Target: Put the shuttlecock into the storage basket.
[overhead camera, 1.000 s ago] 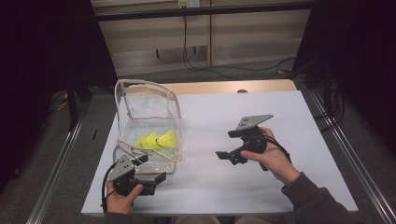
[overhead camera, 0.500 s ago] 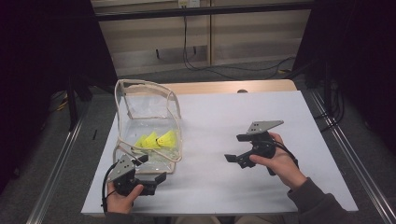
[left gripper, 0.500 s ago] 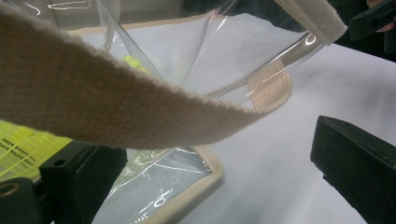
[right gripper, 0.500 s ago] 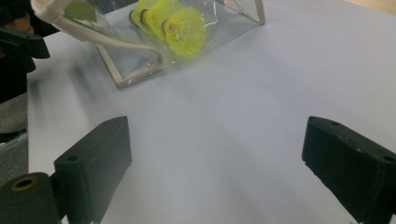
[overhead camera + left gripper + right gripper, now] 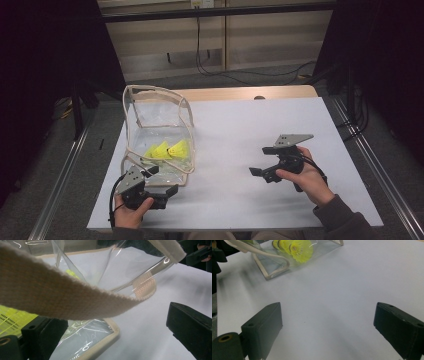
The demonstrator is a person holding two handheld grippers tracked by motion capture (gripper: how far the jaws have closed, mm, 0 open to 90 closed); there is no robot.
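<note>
Bag (image 5: 159, 131) of clear, floppy plastic with beige woven trim stands near the left edge of the table (image 5: 250, 130), its webbing strap (image 5: 62, 300) draped across my left hand-held gripper (image 5: 150, 192), whose jaws stand wide with nothing pinched. Inside lie yellow shuttlecocks (image 5: 167, 150), light, feathery cones with dark-ringed bases. My worry is that the strap is limp and coarse: if I close off-centre it could slide out, or I could catch the thin wall with it and drag the whole bag, tipping it so the shuttlecocks roll out. My right hand-held gripper (image 5: 267, 167) hovers well apart over the bare white table, jaws wide too, too far to steady the bag.
</note>
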